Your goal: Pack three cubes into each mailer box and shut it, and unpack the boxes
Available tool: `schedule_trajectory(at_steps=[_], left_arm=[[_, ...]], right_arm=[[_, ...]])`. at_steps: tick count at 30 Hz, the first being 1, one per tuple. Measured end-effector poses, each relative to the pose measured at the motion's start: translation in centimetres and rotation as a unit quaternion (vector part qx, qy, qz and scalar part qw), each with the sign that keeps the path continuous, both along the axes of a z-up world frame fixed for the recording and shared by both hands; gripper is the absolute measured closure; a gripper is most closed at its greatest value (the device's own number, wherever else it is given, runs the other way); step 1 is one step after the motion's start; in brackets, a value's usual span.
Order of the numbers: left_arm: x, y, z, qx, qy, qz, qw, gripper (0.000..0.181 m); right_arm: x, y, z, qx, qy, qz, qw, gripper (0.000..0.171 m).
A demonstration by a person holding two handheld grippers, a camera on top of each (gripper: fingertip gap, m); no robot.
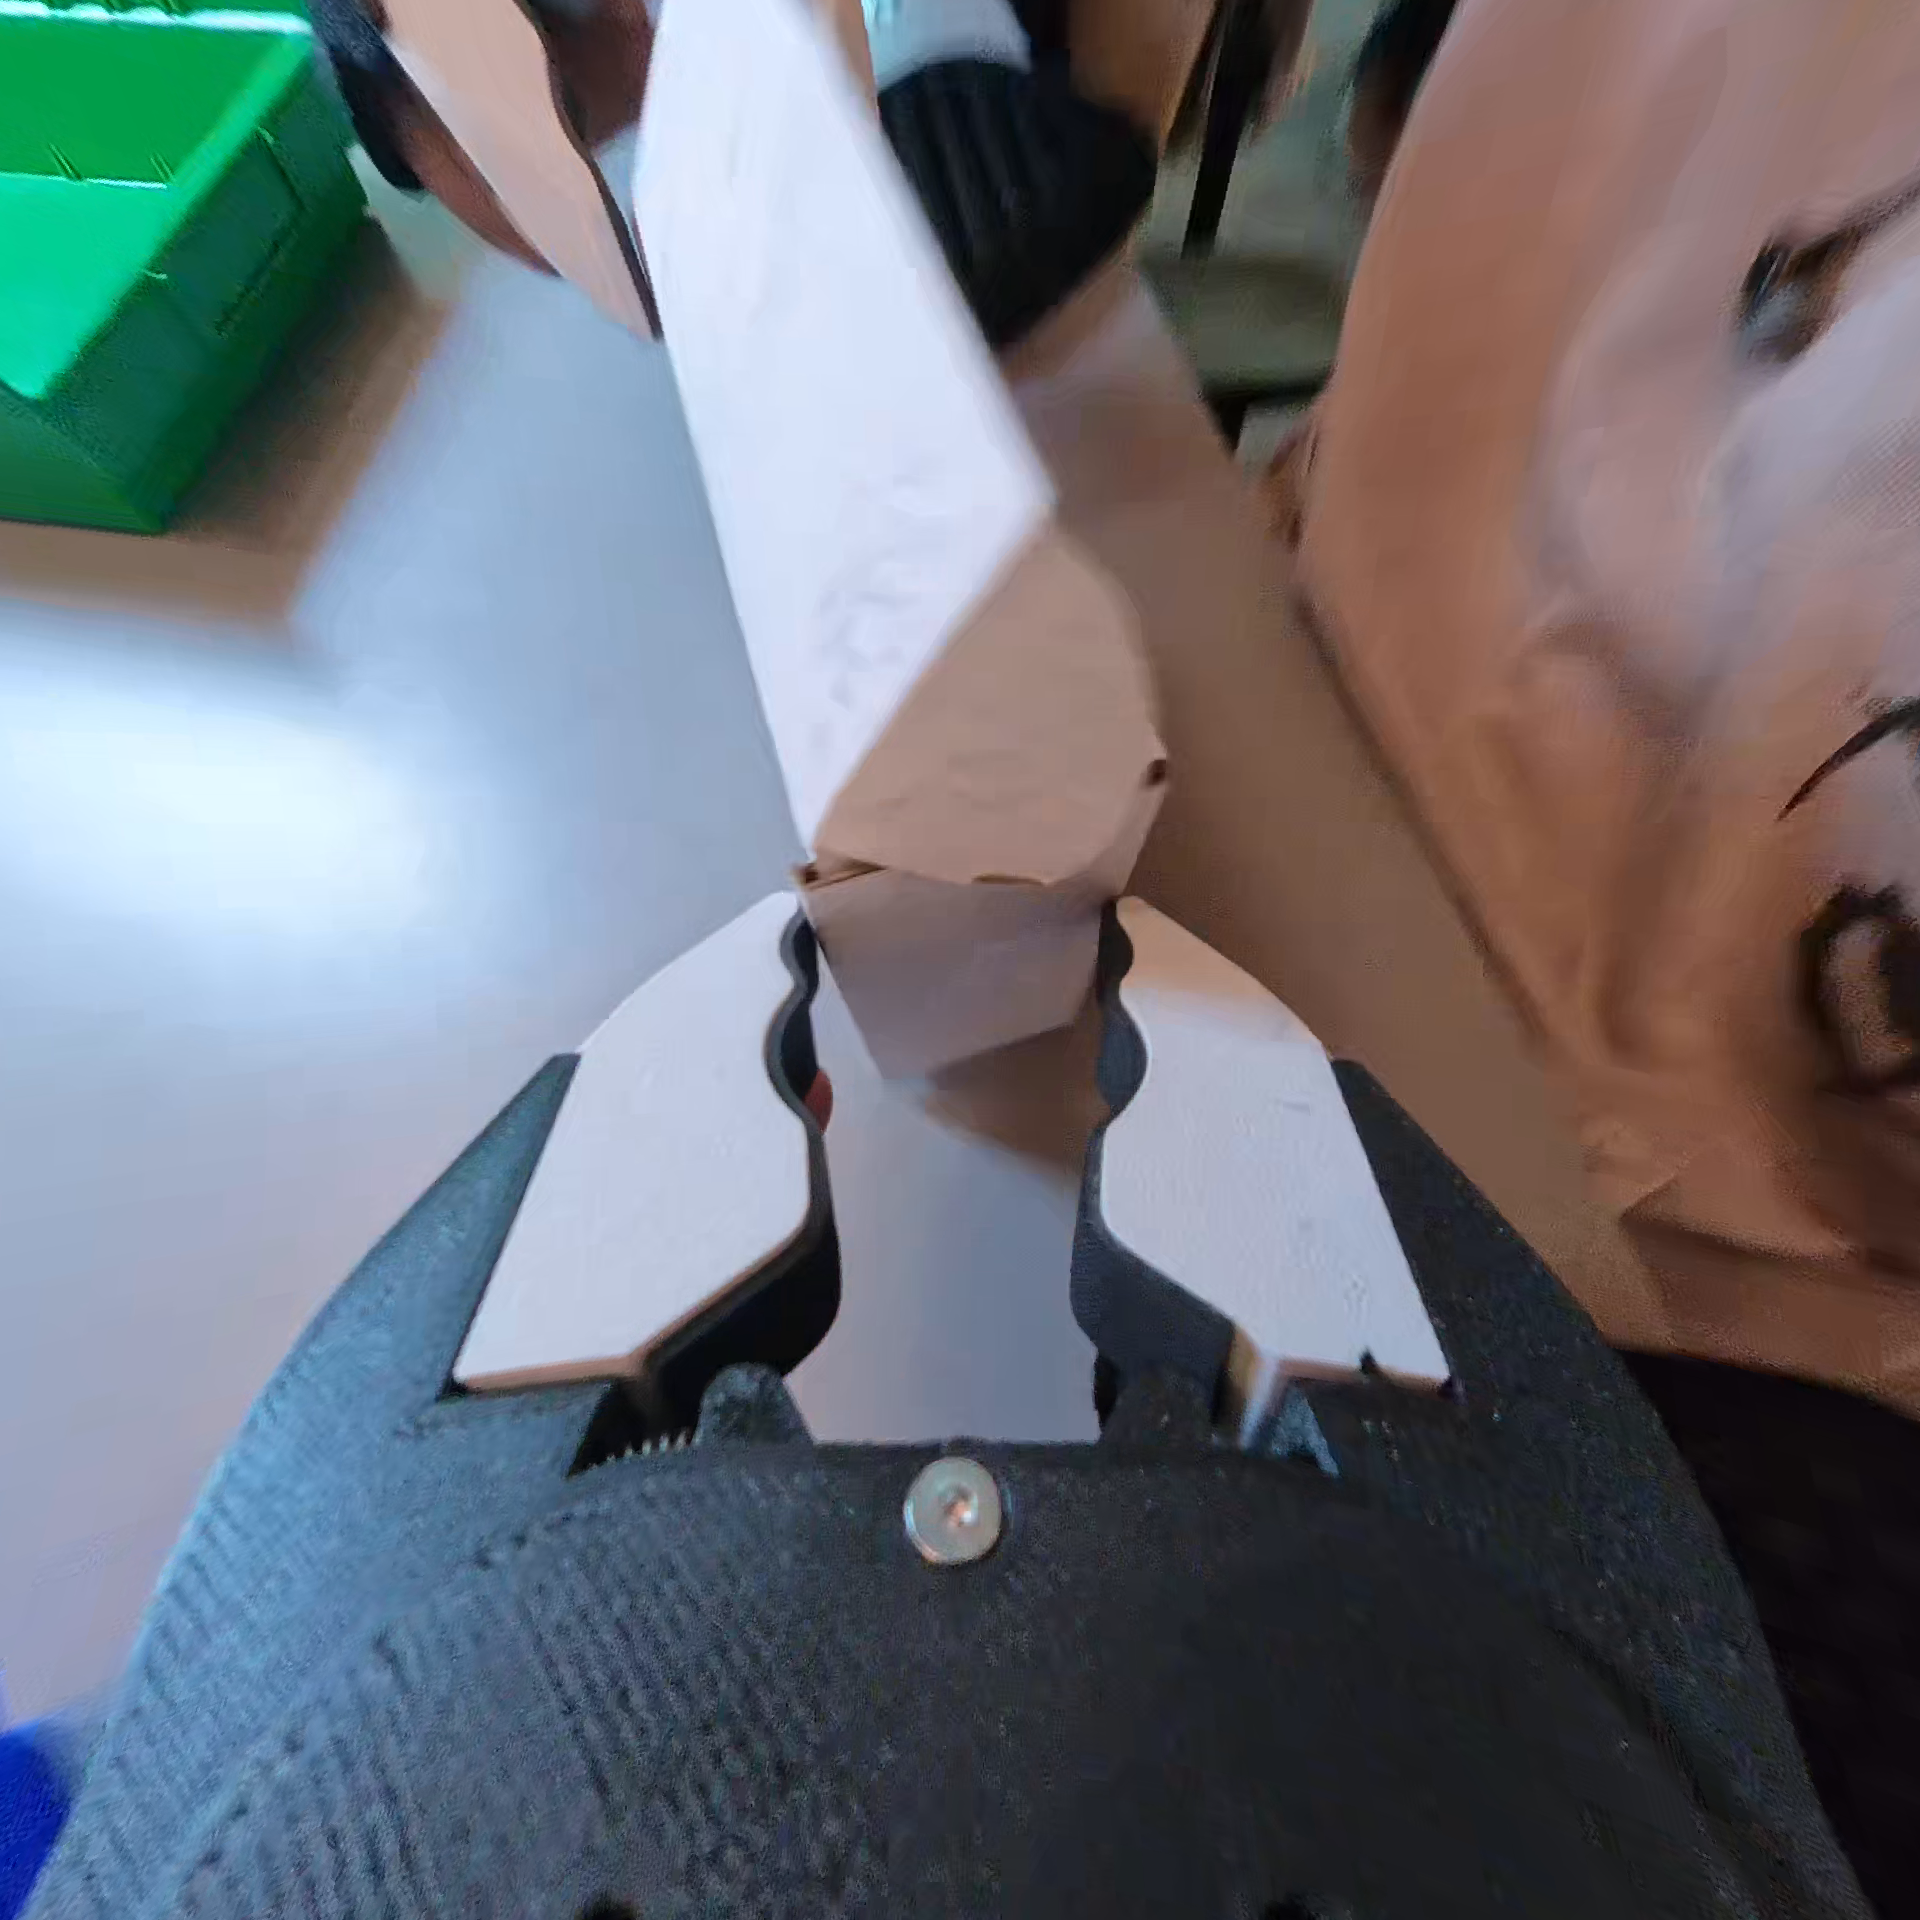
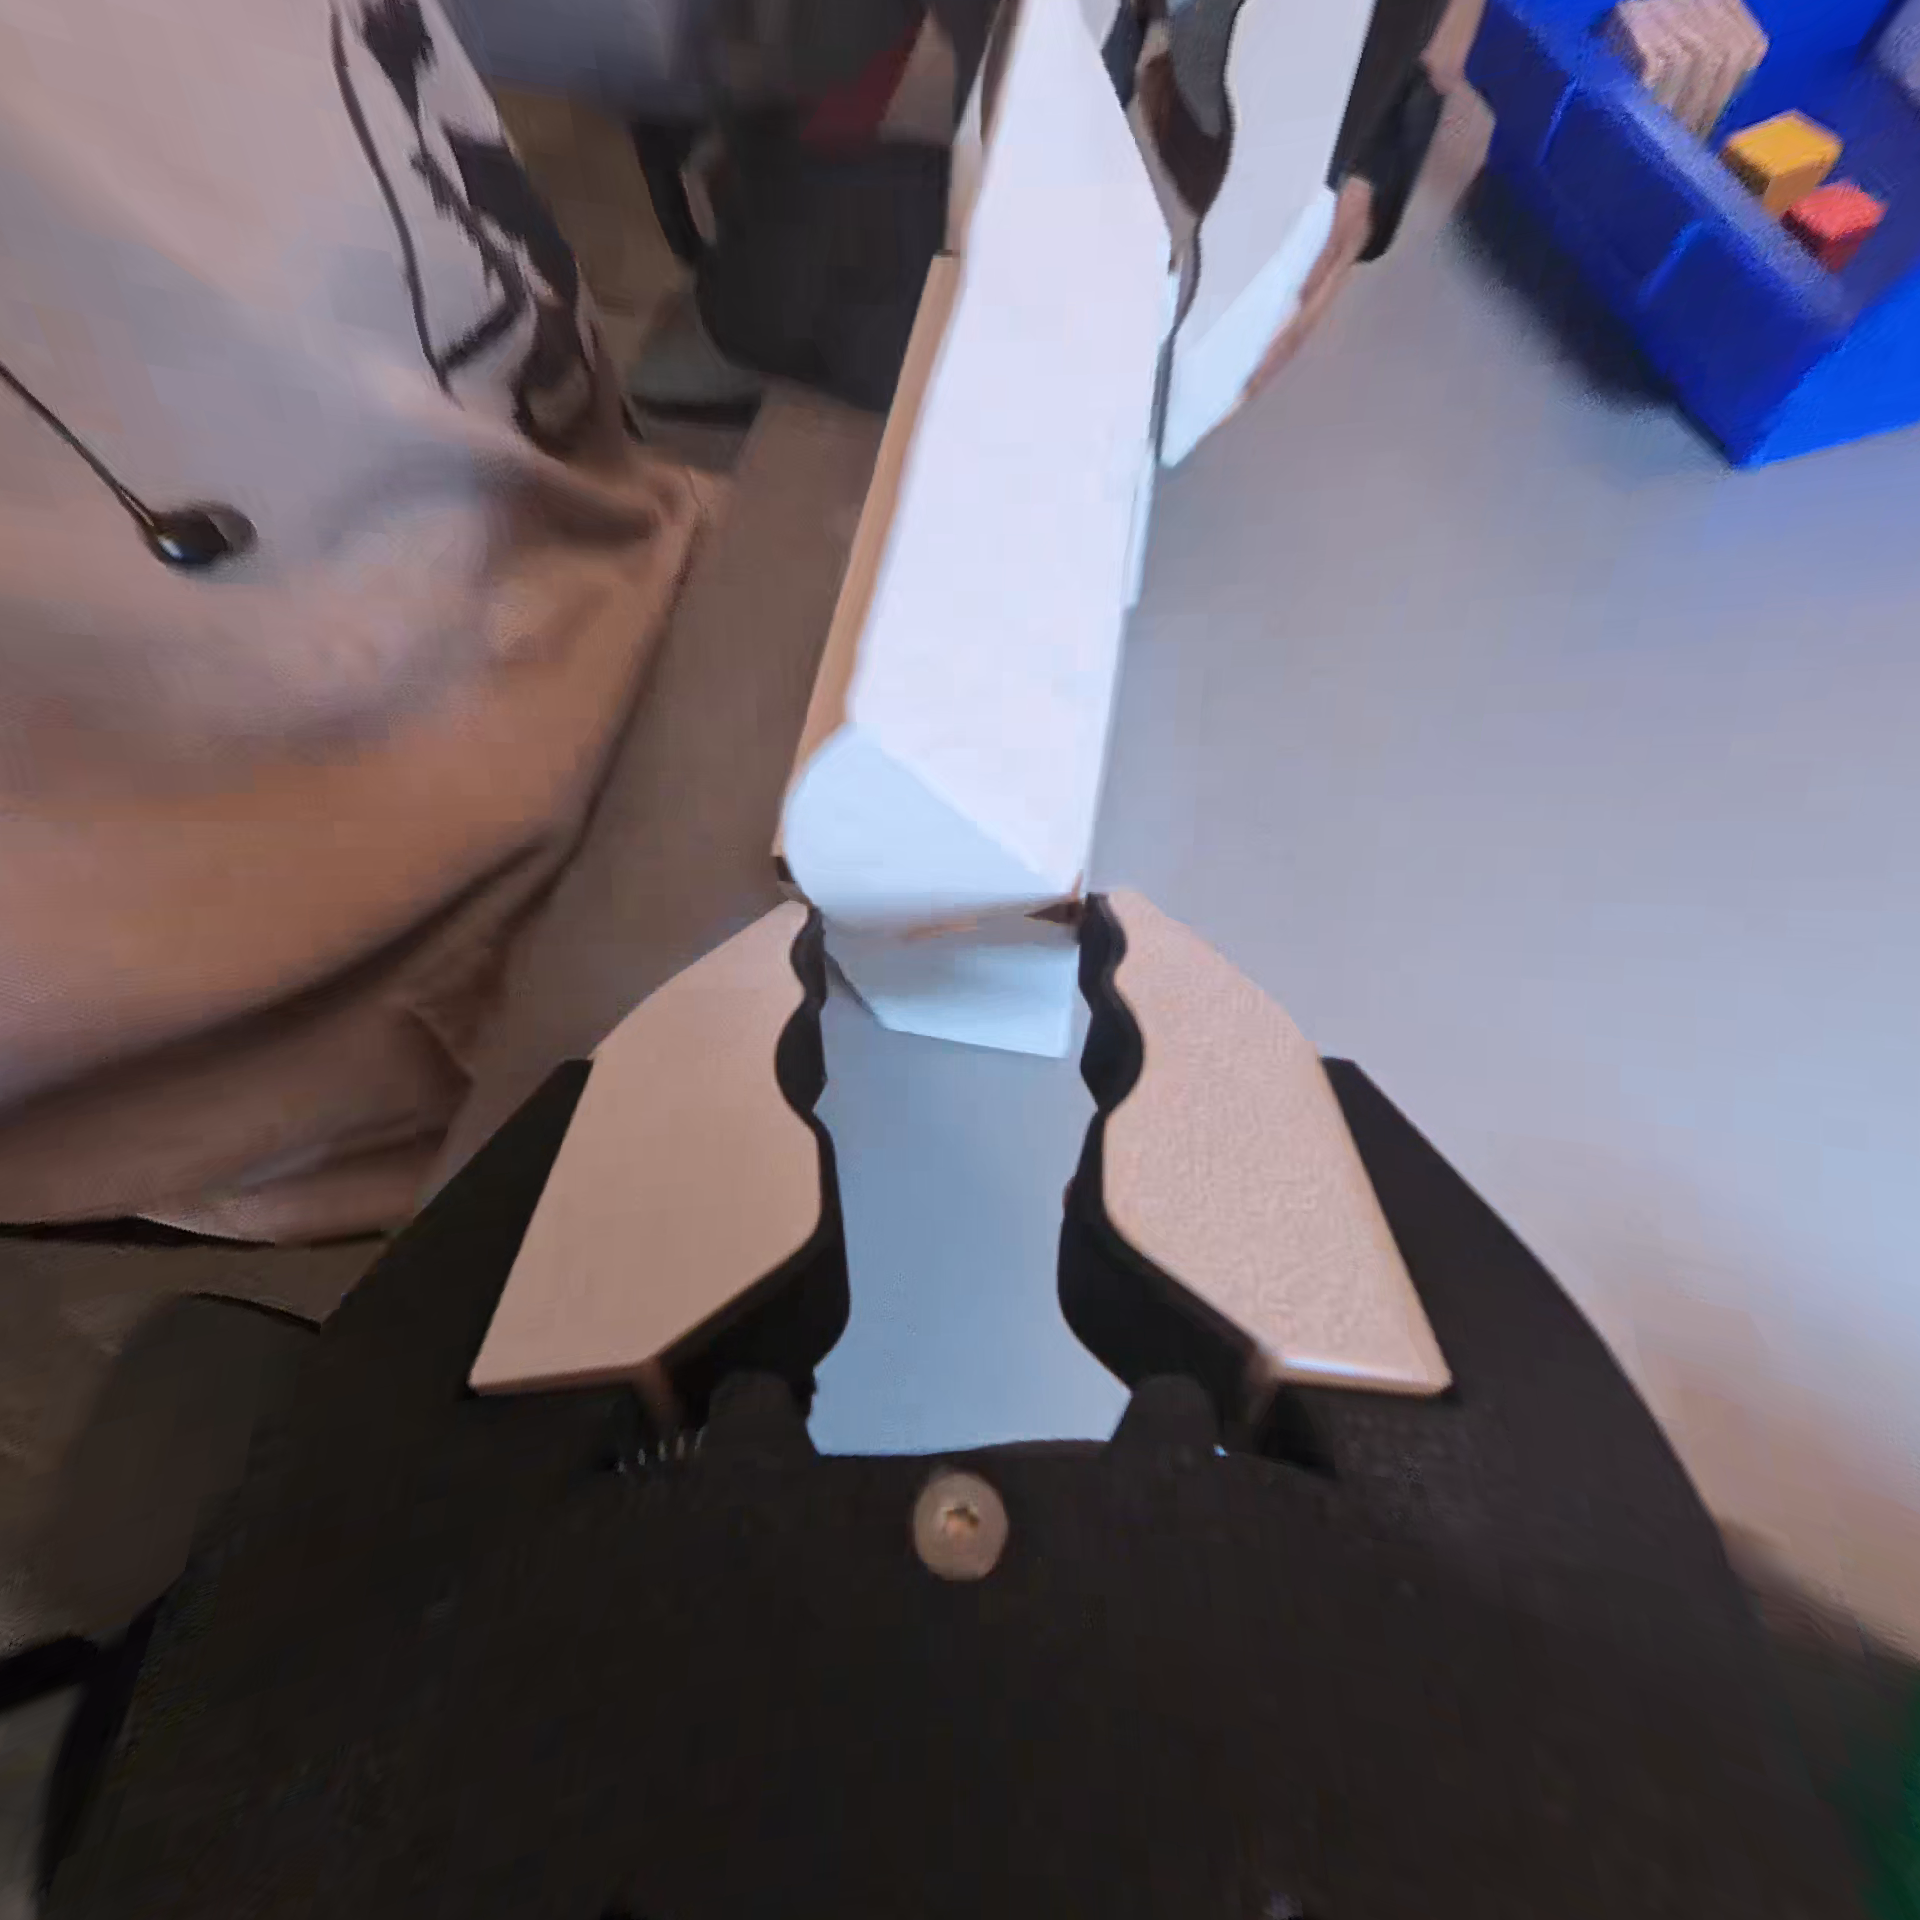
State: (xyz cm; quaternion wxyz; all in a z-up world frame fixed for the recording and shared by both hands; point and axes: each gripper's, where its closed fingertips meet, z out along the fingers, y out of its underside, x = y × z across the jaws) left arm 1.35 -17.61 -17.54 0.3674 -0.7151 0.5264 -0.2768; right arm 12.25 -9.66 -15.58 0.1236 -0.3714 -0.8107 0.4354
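A mailer box, white outside and brown inside, is held up over the grey table between both grippers. In the left wrist view my left gripper is shut on a brown end tab of the box. In the right wrist view my right gripper is shut on a white end tab of the same box. Each view shows the other gripper at the far end of the box, at the top of the left wrist view and of the right wrist view. Yellow and red cubes lie in a blue bin. Both views are motion-blurred.
A green bin stands at the far left of the table. A person in a beige shirt is close behind the box, on the right in the left wrist view and on the left in the right wrist view. Bare grey tabletop lies beside the box.
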Motion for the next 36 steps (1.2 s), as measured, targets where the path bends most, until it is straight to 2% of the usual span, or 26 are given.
schedule_trajectory(at_steps=[1,3,7,13,17,21,27,36], left_arm=[[0.1,0.2,0.0,-0.025,-0.04,0.006,0.999,0.129],[0.4,0.2,-0.6,-0.051,-0.085,0.007,0.995,0.132],[0.1,0.7,-0.7,-0.027,-0.095,0.029,0.995,0.132],[-1.9,0.8,2.8,0.035,-0.107,0.066,0.991,0.13],[-1.5,0.7,5.4,0.079,-0.117,0.065,0.988,0.129],[0.1,0.9,5.4,0.083,-0.079,0.04,0.993,0.128],[1.3,1.1,5.3,0.092,-0.034,0.025,0.995,0.144],[0.1,1.1,5.8,0.104,-0.004,0.029,0.994,0.139]], right_arm=[[-0.1,0.4,-0.2,-0.046,-0.013,-0.01,0.999,0.124],[-0.2,0.9,-0.7,-0.121,-0.028,-0.023,0.992,0.123],[-0.2,1.4,-0.8,-0.147,0.002,-0.044,0.988,0.123],[0.5,1.7,0.6,-0.122,0.045,-0.059,0.99,0.118],[0.6,1.7,2.1,-0.101,0.067,-0.057,0.991,0.115],[0.1,1.0,3.0,-0.073,0.067,-0.038,0.994,0.117],[0.2,0.6,2.8,-0.03,0.063,-0.044,0.997,0.131],[0.8,1.3,2.8,0.008,0.074,-0.052,0.996,0.129]])
